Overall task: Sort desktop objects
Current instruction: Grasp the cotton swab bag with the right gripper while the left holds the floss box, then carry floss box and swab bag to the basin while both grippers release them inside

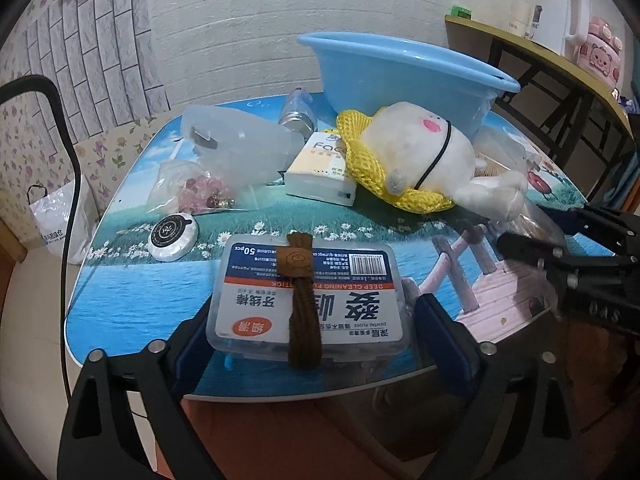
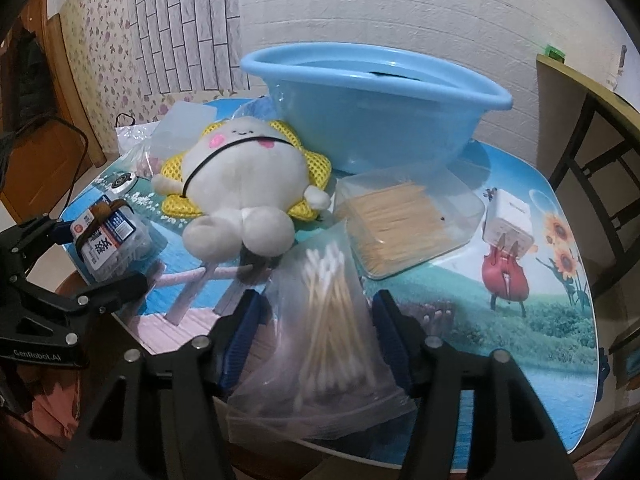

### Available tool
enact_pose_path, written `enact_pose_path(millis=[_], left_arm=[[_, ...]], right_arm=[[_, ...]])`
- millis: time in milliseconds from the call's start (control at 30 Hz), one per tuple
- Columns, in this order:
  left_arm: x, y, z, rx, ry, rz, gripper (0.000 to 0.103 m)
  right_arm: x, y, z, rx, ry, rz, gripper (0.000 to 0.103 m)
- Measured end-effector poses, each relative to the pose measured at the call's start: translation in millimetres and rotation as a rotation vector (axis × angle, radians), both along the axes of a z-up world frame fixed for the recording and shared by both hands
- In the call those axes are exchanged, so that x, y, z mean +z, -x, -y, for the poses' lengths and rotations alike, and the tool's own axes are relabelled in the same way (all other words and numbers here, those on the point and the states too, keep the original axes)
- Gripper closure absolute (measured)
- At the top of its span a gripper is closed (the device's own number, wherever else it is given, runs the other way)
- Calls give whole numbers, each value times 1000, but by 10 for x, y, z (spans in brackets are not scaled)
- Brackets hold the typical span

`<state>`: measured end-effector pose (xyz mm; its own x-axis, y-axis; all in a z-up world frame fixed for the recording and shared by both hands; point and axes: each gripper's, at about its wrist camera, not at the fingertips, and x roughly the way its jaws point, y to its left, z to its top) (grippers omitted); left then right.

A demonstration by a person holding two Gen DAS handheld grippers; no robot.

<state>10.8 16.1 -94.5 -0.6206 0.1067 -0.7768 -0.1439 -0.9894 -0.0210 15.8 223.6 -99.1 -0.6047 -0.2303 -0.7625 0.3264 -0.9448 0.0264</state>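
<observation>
A clear dental floss box with a brown strap around it lies at the table's near edge. My left gripper is shut on it, a pad against each short side. In the right wrist view the same box sits between the left gripper's fingers. My right gripper is shut on a clear bag of cotton swabs, its pads against the bag's sides. From the left wrist view the right gripper reaches in at the right edge. A blue basin stands at the back.
On the picture-printed table lie a white plush toy on yellow mesh, a clear box of toothpicks and a white plug. To the left are a tissue pack, a clear case, a bead bag and a round tin.
</observation>
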Motion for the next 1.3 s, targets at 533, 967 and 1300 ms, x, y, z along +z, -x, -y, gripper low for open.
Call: enact_pose_path(millis=[533, 967, 1300], left_arm=[[386, -63, 85, 20, -62, -73, 23], [791, 19, 17, 1, -97, -137, 22], [1210, 456, -112, -43, -112, -192, 22]], right_arm=[[537, -214, -292, -18, 178, -67, 84], [848, -167, -384, -28, 230, -128, 84], [1234, 118, -394, -11, 294, -221, 84]])
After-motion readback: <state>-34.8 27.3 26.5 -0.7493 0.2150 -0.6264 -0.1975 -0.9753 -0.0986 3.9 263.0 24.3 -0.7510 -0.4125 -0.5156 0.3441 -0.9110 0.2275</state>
